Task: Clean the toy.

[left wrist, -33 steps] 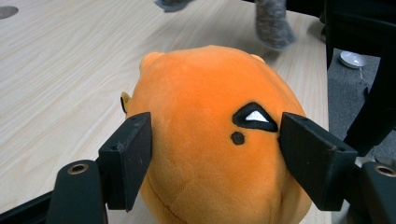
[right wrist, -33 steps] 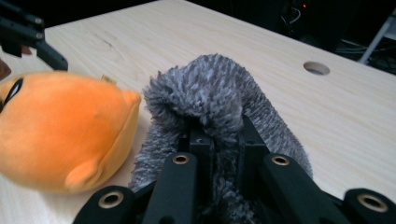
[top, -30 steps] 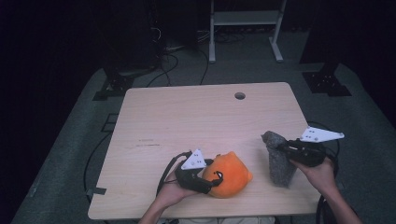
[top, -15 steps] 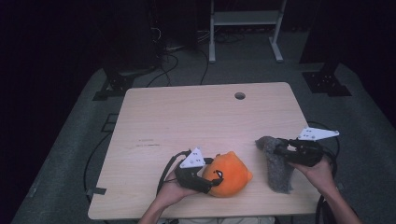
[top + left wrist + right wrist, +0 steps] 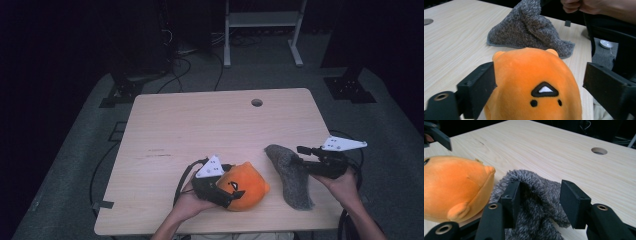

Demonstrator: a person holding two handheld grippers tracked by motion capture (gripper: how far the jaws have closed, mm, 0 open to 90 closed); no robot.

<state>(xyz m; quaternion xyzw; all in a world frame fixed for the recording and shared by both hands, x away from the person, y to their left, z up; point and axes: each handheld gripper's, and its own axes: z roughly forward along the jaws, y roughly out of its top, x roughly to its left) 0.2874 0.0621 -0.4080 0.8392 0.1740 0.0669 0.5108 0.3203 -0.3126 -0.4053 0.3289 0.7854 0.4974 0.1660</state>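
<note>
At the near edge of the table (image 5: 200,125), both pairs of jaws have just been opening. The left gripper (image 5: 220,192) has its jaws spread on either side of the orange plush toy (image 5: 247,186); in the left gripper view the toy (image 5: 534,85) sits between them with a clear gap at the right jaw and the left jaw at most just beside the fur, so the squeeze looks let go. The right gripper (image 5: 305,159) has also parted its jaws: in the right gripper view the grey cloth (image 5: 534,205) bulges up between them, close against the left jaw, with a gap before the right one. A second ago the cloth stood upright in a pinch; now it lies slumped on the wood (image 5: 292,175), one end humped under the jaws, the rest trailing toward the person. The toy has kept its place, resting on the table just left of the cloth, the two close but apart in the high view. My reading: both things have been set down and released, so the placing step seems finished and the hands are free to draw back
</note>
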